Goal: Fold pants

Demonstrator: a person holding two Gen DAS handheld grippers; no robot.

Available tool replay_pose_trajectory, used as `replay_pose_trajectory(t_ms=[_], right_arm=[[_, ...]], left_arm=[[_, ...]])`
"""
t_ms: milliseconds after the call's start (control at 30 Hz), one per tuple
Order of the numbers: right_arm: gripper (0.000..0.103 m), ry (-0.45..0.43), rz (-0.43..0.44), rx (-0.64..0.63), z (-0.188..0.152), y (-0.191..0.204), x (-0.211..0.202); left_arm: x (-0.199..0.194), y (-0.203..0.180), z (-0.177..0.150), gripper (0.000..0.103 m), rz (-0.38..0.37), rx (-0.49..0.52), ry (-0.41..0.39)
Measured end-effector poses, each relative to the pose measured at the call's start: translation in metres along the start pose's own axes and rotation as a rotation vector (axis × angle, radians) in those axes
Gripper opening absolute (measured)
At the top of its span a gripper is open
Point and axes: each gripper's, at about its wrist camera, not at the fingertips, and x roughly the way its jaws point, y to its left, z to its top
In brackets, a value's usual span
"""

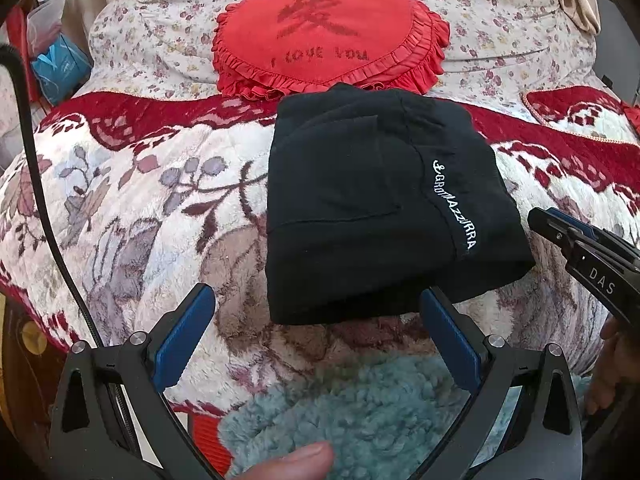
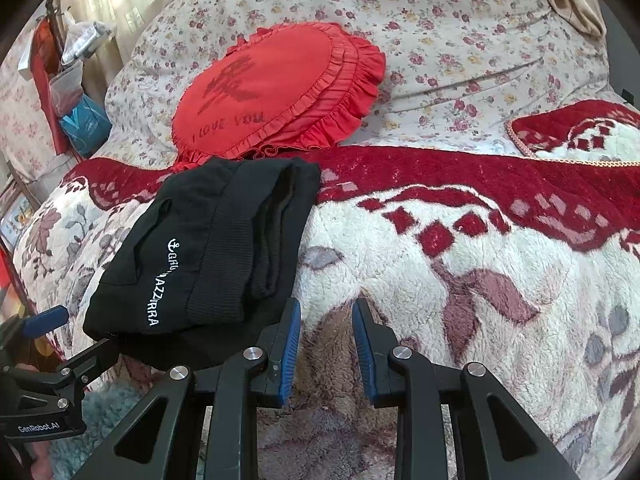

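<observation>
Starting at the left gripper (image 1: 318, 334), its jaws are seen spread wide and empty; the right gripper (image 2: 326, 350) is parted narrowly, also empty. The folded pants (image 1: 376, 204) lie on the blanket (image 1: 140, 208) just ahead, between both, nearer the left.

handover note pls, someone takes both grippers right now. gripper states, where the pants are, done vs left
Left gripper: open wide, empty, at the near edge of the black pants.
Right gripper: jaws partly apart, nothing between them, over the floral blanket just right of the pants.
Pants: folded into a compact bundle on the blanket, in front of the red heart cushion; white lettering up.
Done: folding looks complete.
Left: likely only a tidy of the edges, then withdraw.
</observation>
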Motion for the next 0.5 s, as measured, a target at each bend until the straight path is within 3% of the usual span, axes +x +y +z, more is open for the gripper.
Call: replay_pose_trajectory(t_ms=[500], right_arm=[[0.025,0.001,-0.002,0.002,0.0004,-0.0015,0.0002]], left_arm=[[0.0015,0.0011,-0.0002,0.102,-0.002,-0.002,0.003]])
